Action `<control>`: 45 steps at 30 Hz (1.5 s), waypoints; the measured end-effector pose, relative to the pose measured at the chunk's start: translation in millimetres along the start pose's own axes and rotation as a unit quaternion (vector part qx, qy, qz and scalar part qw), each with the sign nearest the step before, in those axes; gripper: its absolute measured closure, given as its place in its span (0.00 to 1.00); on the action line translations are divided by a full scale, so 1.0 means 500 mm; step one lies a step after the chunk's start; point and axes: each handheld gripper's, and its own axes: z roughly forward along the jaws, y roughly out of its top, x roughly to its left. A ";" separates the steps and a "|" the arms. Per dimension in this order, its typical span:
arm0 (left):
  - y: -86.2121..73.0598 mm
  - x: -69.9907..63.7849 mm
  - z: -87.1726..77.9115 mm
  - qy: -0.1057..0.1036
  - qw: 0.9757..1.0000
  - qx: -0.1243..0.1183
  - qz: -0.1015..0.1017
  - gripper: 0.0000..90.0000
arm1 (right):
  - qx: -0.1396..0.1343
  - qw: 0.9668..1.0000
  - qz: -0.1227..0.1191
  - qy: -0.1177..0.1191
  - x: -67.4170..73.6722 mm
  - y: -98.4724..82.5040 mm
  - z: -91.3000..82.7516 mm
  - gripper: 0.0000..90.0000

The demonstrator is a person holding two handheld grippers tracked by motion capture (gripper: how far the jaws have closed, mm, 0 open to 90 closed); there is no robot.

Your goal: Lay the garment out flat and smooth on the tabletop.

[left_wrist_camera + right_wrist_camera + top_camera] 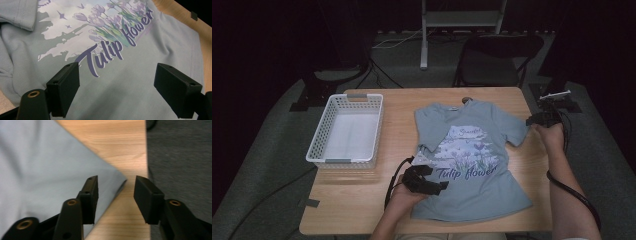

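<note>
Light, limp T-shirt [472, 160] likely drapes and slides, best pinched at sleeve hem [117, 187]; left gripper [116, 86] and right gripper [116, 195] both gape, holding nothing.

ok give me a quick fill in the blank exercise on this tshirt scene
1. The t-shirt lies spread flat on the wooden ____.
2. The purple words printed on the shirt's front read "Tulip ____".
3. The white basket stands to the ____ of the shirt in the high view.
4. The right hand-held gripper hovers with open jaws over the tip of a ____.

Missing words: table; flower; left; sleeve
</note>
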 end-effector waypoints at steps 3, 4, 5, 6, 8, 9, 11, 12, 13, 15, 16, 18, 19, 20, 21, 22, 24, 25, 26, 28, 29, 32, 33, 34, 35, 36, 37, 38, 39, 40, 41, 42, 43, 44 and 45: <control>0.000 0.001 0.001 -0.001 1.000 0.000 -0.001 0.24 | -0.004 1.000 -0.004 0.029 -0.003 -0.007 -0.006 0.53; 0.001 0.002 0.001 0.001 1.000 0.000 -0.001 0.24 | -0.008 0.999 -0.006 0.039 -0.004 -0.009 -0.007 0.52; 0.001 0.001 0.001 0.001 1.000 0.000 -0.001 0.24 | -0.012 0.998 -0.007 0.063 -0.004 -0.015 -0.009 0.47; 0.001 0.001 0.001 0.001 1.000 0.001 0.000 0.24 | -0.017 0.997 -0.008 0.071 -0.002 -0.021 -0.010 0.41; 0.001 0.001 0.001 0.003 1.000 0.001 0.000 0.24 | -0.021 0.996 -0.009 0.092 0.002 -0.027 -0.009 0.34; 0.001 0.002 0.003 0.003 1.000 0.002 0.000 0.24 | -0.017 0.995 -0.008 0.101 0.005 -0.031 -0.008 0.25; 0.000 0.003 0.007 0.005 1.000 0.005 0.000 0.24 | -0.018 0.994 -0.018 0.104 0.021 -0.051 -0.004 0.12; 0.000 0.004 0.007 0.006 1.000 0.004 -0.002 0.24 | -0.044 0.994 -0.019 0.099 0.028 -0.061 -0.011 0.12; 0.000 0.004 0.008 0.008 1.000 0.004 -0.003 0.24 | -0.058 0.993 -0.030 0.097 0.034 -0.070 -0.015 0.10; 0.000 0.007 0.008 0.010 1.000 0.004 -0.005 0.24 | -0.070 0.991 -0.053 0.096 0.047 -0.087 -0.020 0.06; 0.000 0.007 0.008 0.010 1.000 0.004 -0.005 0.24 | -0.070 0.991 -0.053 0.096 0.047 -0.087 -0.020 0.06; 0.003 0.012 0.009 0.015 1.000 0.005 -0.011 0.24 | -0.095 0.986 -0.068 0.122 0.061 -0.125 -0.028 0.03; 0.005 0.014 0.009 0.017 1.000 0.007 -0.012 0.24 | -0.102 0.983 -0.071 0.134 0.062 -0.132 -0.029 0.03; 0.005 0.014 0.009 0.017 1.000 0.007 -0.012 0.24 | -0.102 0.983 -0.071 0.134 0.062 -0.132 -0.029 0.03; 0.008 0.017 0.010 0.021 1.000 0.008 -0.012 0.24 | -0.105 0.981 -0.074 0.146 0.065 -0.141 -0.031 0.03; 0.014 0.021 0.009 0.024 1.000 0.009 -0.012 0.24 | -0.120 0.976 -0.071 0.165 0.068 -0.165 -0.038 0.03; 0.024 0.026 0.007 0.036 0.999 0.007 -0.012 0.24 | -0.122 0.974 -0.069 0.180 0.072 -0.183 -0.044 0.03; 0.024 0.026 0.007 0.036 0.999 0.007 -0.012 0.24 | -0.122 0.974 -0.069 0.180 0.072 -0.183 -0.044 0.03; 0.037 0.032 0.007 0.043 0.999 0.007 -0.010 0.24 | -0.127 0.972 -0.067 0.183 0.074 -0.193 -0.048 0.03; 0.050 0.038 0.010 0.048 0.999 0.009 -0.010 0.24 | -0.142 0.965 -0.062 0.211 0.080 -0.221 -0.061 0.03; 0.057 0.041 0.011 0.057 0.998 0.009 -0.011 0.24 | -0.144 0.963 -0.059 0.221 0.082 -0.228 -0.065 0.03; 0.073 0.049 0.015 0.059 0.998 0.009 -0.014 0.24 | -0.158 0.959 -0.054 0.228 0.085 -0.241 -0.071 0.04; 0.089 0.056 0.019 0.066 0.998 0.010 -0.013 0.24 | -0.172 0.956 -0.041 0.234 0.084 -0.251 -0.073 0.05; 0.099 0.061 0.020 0.072 0.997 0.008 -0.016 0.24 | -0.174 0.955 -0.040 0.235 0.083 -0.253 -0.073 0.05; 0.109 0.066 0.022 0.077 0.997 0.006 -0.018 0.23 | -0.178 0.954 -0.036 0.237 0.082 -0.257 -0.071 0.05; 0.120 0.072 0.024 0.079 0.997 0.008 -0.017 0.21 | -0.182 0.953 -0.030 0.239 0.081 -0.260 -0.069 0.05; 0.130 0.078 0.026 0.087 0.996 0.005 -0.021 0.21 | -0.176 0.954 -0.031 0.241 0.082 -0.260 -0.065 0.05; 0.140 0.084 0.028 0.091 0.996 0.003 -0.022 0.21 | -0.171 0.955 -0.034 0.240 0.084 -0.260 -0.062 0.05; 0.150 0.092 0.031 0.094 0.995 0.002 -0.027 0.21 | -0.171 0.956 -0.038 0.234 0.086 -0.260 -0.061 0.05; 0.159 0.100 0.035 0.106 0.994 0.003 -0.032 0.18 | -0.170 0.956 -0.041 0.235 0.088 -0.261 -0.060 0.05; 0.168 0.108 0.040 0.115 0.993 0.007 -0.032 0.12 | -0.174 0.955 -0.040 0.238 0.088 -0.263 -0.059 0.05; 0.175 0.115 0.045 0.120 0.992 0.009 -0.034 0.13 | -0.174 0.954 -0.041 0.240 0.090 -0.264 -0.058 0.05; 0.182 0.122 0.051 0.125 0.991 0.009 -0.037 0.12 | -0.170 0.954 -0.044 0.241 0.092 -0.264 -0.057 0.05; 0.188 0.127 0.059 0.132 0.990 0.015 -0.038 0.12 | -0.170 0.955 -0.045 0.238 0.094 -0.264 -0.056 0.05; 0.195 0.132 0.066 0.141 0.989 0.018 -0.038 0.12 | -0.170 0.955 -0.050 0.238 0.095 -0.265 -0.055 0.05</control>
